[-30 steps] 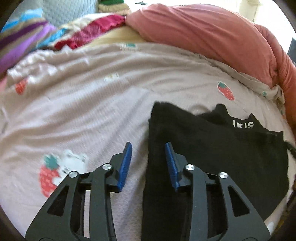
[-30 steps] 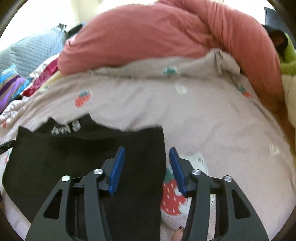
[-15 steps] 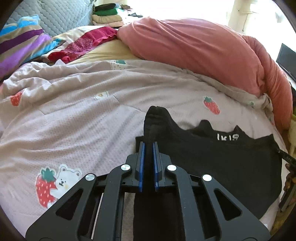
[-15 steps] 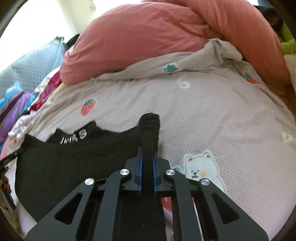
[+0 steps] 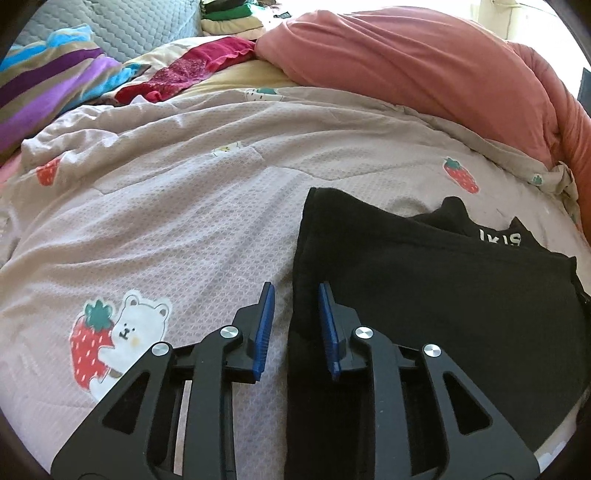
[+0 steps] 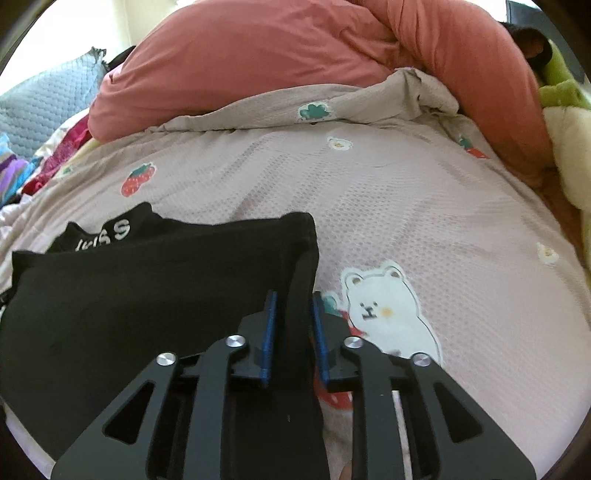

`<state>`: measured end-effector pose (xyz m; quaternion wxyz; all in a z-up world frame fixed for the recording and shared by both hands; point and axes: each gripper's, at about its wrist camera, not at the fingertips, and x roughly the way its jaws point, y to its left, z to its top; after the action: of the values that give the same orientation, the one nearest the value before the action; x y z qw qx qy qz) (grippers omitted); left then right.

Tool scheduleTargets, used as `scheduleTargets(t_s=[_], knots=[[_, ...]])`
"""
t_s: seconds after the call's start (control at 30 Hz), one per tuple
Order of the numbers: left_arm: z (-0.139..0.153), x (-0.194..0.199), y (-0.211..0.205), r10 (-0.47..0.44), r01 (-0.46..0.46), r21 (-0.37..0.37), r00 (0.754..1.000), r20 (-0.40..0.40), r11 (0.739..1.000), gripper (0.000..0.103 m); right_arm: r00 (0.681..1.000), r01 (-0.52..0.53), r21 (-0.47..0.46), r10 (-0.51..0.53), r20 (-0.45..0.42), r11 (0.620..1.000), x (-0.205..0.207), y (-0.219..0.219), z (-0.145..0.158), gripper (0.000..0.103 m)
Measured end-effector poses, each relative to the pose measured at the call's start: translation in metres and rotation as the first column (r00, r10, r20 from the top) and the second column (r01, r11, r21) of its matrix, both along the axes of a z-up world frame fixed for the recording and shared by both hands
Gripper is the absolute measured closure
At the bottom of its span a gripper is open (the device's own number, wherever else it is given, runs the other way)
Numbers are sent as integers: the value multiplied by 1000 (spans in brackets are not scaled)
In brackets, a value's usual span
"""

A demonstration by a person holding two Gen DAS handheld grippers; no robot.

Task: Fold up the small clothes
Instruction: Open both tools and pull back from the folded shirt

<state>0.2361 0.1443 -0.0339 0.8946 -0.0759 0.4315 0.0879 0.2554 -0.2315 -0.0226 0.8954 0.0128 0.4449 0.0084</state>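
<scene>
A small black garment (image 5: 424,295) with white letters at its collar lies folded flat on the pinkish quilt (image 5: 184,221). My left gripper (image 5: 295,295) is open, its jaws astride the garment's left edge. In the right wrist view the same garment (image 6: 147,288) lies to the left. My right gripper (image 6: 293,302) is open, its jaws apart on either side of the garment's right edge, not pinching it.
A big salmon-pink duvet (image 5: 424,66) is heaped at the back of the bed. Striped and red clothes (image 5: 55,85) lie at the far left, with a folded stack (image 5: 229,14) behind. A green-yellow plush thing (image 6: 565,96) sits at the far right.
Half a second ago both grippers were shut on the garment's raised edges. Both have now opened, and the edges lie flat on the garment.
</scene>
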Motion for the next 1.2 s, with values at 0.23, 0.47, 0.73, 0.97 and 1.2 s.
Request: scheduleTargets(t_s=[0.23, 0.47, 0.73, 0.97, 1.2], knots=[[14, -17, -8, -13, 13, 5, 1000, 11, 1000, 70, 998, -43, 0, 43, 43, 999, -33, 5, 20, 62], [25, -40, -22, -46, 45, 17, 999, 26, 999, 63, 989, -145, 3, 144, 40, 989, -68, 27, 31, 55], [13, -65, -37, -74, 74, 21, 997, -12, 997, 63, 985, -174, -5, 174, -22, 985, -97, 32, 14, 54], [10, -85, -42, -70, 70, 19, 998, -11, 997, 63, 988, -149, 25, 150, -36, 989, -122, 19, 9, 53], [5, -101, -41, -64, 64, 13, 998, -25, 998, 58, 989, -142, 40, 143, -42, 989, -135, 16, 10, 53]])
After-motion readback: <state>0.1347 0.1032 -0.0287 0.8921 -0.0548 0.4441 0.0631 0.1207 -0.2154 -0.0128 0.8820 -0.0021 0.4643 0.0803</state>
